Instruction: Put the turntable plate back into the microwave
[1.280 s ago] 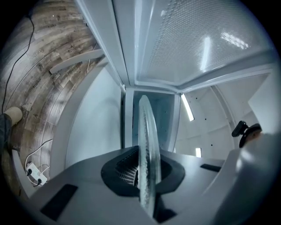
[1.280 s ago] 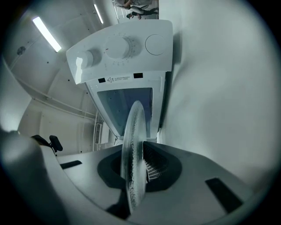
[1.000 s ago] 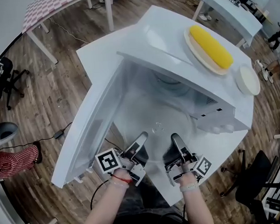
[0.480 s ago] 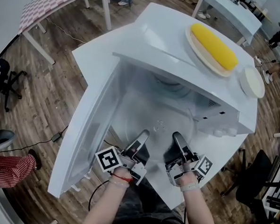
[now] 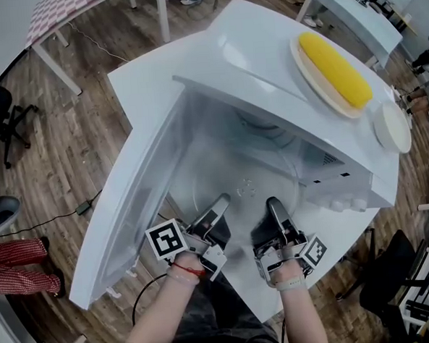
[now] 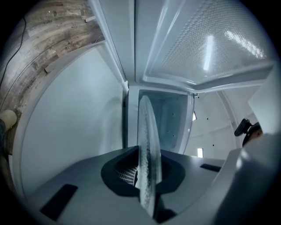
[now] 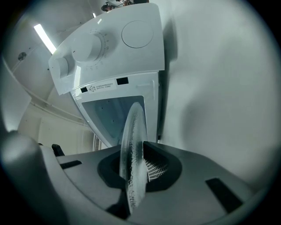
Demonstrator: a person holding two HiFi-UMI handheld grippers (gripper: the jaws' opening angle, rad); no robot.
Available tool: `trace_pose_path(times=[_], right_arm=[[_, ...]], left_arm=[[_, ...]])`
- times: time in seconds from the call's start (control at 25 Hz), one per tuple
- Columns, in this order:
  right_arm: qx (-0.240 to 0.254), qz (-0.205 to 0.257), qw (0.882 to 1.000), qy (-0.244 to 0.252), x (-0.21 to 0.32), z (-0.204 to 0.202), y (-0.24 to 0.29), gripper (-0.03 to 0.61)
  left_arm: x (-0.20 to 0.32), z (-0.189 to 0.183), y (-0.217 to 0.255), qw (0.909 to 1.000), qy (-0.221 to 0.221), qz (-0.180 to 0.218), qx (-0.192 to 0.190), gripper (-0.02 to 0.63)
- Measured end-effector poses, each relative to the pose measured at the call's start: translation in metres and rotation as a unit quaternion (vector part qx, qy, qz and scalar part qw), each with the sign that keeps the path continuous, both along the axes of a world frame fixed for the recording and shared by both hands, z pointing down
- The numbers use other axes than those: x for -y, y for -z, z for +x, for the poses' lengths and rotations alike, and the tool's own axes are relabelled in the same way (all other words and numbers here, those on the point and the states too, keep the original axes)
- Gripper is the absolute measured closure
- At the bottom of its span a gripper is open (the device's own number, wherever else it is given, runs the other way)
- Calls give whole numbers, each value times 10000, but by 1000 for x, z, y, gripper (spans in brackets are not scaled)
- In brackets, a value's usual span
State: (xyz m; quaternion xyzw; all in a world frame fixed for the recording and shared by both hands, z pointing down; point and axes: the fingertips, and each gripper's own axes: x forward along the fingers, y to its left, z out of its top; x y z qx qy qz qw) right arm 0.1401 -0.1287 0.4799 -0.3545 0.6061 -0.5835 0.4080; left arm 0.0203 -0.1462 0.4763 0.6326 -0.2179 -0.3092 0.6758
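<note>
The clear glass turntable plate (image 5: 241, 178) hangs level in front of the open white microwave (image 5: 265, 48), its far half reaching into the cavity (image 5: 260, 139). My left gripper (image 5: 219, 205) is shut on the plate's near rim at the left, and my right gripper (image 5: 273, 205) is shut on the near rim at the right. In the left gripper view the plate (image 6: 147, 154) stands edge-on between the jaws of the left gripper (image 6: 147, 186). In the right gripper view the plate (image 7: 132, 151) is likewise clamped in the right gripper (image 7: 131, 189), below the knob panel (image 7: 88, 50).
The microwave door (image 5: 130, 208) swings open to the left. On the microwave's top lie a plate with a yellow corn cob (image 5: 336, 69) and a small white dish (image 5: 393, 129). The microwave stands on a white table (image 5: 147, 70); wood floor, chairs and other tables surround it.
Both grippers keep their hold on the plate and have edged slightly forward toward the cavity. The head view has shifted a little, so the microwave sits nearer.
</note>
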Motion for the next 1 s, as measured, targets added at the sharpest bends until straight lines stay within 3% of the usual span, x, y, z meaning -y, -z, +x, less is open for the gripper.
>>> trace_pose_path(times=[1.0], right_arm=[[112,-206,9994,-270,22,10,-5,535]], left_arm=[[21,8,-3,9993,169,-257,-188,581]])
